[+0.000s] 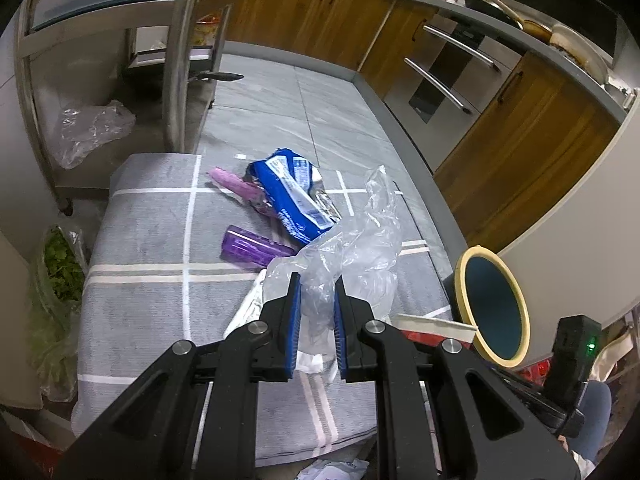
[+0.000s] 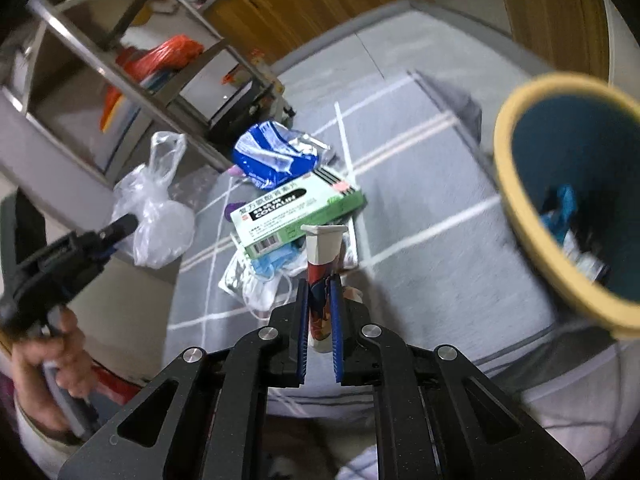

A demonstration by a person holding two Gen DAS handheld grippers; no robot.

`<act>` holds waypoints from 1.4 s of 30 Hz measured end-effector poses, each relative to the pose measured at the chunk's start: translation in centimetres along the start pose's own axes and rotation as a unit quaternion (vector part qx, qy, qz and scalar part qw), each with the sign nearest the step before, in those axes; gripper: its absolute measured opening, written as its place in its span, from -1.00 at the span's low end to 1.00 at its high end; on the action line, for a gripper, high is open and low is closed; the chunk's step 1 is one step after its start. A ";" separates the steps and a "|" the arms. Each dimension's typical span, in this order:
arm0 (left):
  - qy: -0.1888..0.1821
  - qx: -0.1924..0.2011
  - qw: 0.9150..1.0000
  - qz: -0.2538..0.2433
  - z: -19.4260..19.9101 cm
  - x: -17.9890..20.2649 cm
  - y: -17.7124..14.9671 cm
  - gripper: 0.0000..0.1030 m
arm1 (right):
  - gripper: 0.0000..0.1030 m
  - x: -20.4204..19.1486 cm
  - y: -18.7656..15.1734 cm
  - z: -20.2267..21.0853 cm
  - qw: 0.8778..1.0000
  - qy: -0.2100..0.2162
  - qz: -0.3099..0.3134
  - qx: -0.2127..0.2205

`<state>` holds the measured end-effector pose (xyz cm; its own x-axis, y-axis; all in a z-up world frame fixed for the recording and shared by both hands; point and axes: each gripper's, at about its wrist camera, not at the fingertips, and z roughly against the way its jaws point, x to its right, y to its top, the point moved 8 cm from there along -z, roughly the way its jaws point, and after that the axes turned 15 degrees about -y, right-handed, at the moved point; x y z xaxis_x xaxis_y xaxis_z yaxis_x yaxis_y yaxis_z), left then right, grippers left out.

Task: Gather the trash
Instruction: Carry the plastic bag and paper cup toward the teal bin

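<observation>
My left gripper (image 1: 317, 280) is shut on a crumpled clear plastic bag (image 1: 360, 248), which it holds above the grey checked mat (image 1: 152, 240). In the right wrist view the same bag (image 2: 160, 216) hangs from that gripper (image 2: 120, 226), held in a person's hand (image 2: 60, 344). My right gripper (image 2: 320, 276) is shut on a red and blue tube (image 2: 323, 244) with a white end, lifted off the mat. Below it lie a green medicine box (image 2: 296, 212), a blue face mask (image 2: 272, 268) and a blue foil wrapper (image 2: 272, 152). The yellow-rimmed bin (image 2: 504, 160) stands to the right.
A purple plastic piece (image 1: 252, 246) and a pink wrapper (image 1: 234, 182) lie on the mat beside the blue wrapper (image 1: 294, 192). A steel rack (image 1: 176, 80) stands at the far left, with wooden cabinets (image 1: 540, 140) on the right. A bag of greens (image 1: 60, 268) sits left of the mat.
</observation>
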<state>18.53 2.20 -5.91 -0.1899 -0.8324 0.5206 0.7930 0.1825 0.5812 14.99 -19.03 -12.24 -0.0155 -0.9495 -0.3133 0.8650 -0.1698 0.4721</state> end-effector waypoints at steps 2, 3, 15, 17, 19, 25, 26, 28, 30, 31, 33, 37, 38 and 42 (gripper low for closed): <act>-0.003 -0.003 1.000 -0.005 -0.4 0.6 -0.1 -0.74 | -0.79 0.1 0.2 0.7 1.000 -0.008 0.011 0.013; -0.005 -0.004 1.000 -0.008 -0.5 0.9 -0.1 -0.74 | -0.79 0.1 0.3 0.9 1.000 -0.010 0.013 0.017; -0.033 -0.022 0.998 -0.046 -3.2 6.1 -0.6 -0.74 | -0.79 3.0 2.6 5.6 0.996 -0.031 0.010 0.083; -0.038 -0.027 0.998 -0.052 -3.7 7.1 -0.7 -0.74 | -0.79 3.6 3.0 6.4 0.995 -0.034 0.004 0.093; -0.042 -0.031 0.997 -0.059 -4.3 8.1 -0.9 -0.74 | -0.79 4.3 3.3 7.1 0.994 -0.036 -0.001 0.100; -0.057 -0.042 0.995 -0.076 -5.7 11.1 -1.3 -0.74 | -0.79 7.0 3.8 9.0 0.992 -0.043 -0.026 0.120; -0.059 -0.043 0.994 -0.079 -5.9 11.6 -1.3 -0.74 | -0.79 7.4 3.9 9.2 0.991 -0.044 -0.030 0.122; -0.064 -0.045 0.993 -0.084 -6.4 12.6 -1.4 -0.74 | -0.79 8.1 4.0 9.5 0.990 -0.046 -0.036 0.125; -0.069 -0.048 0.992 -0.090 -6.9 13.7 -1.4 -0.74 | -0.79 8.9 4.1 9.9 0.989 -0.049 -0.043 0.130; -0.071 -0.049 0.992 -0.094 -7.2 14.3 -1.5 -0.74 | -0.79 9.2 4.1 10.1 0.989 -0.050 -0.046 0.132; -0.076 -0.053 0.991 -0.100 -7.7 15.2 -1.7 -0.74 | -0.79 10.1 4.1 10.4 0.988 -0.054 -0.054 0.137; -0.085 -0.061 0.989 -0.109 -8.9 16.9 -2.3 -0.74 | -0.79 11.9 4.0 10.9 0.985 -0.067 -0.067 0.144; -0.088 -0.062 0.988 -0.110 -9.0 17.2 -2.4 -0.74 | -0.79 12.2 3.9 11.0 0.985 -0.069 -0.069 0.144; -0.099 -0.070 0.986 -0.117 -10.2 18.8 -3.0 -0.74 | -0.79 13.7 3.7 11.4 0.983 -0.078 -0.080 0.148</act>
<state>18.46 -19.31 -4.29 -0.4763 -0.7218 0.5022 0.7830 -0.0883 0.6157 12.25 -35.62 -5.44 -0.2369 -0.9291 -0.2838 0.6620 -0.3682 0.6528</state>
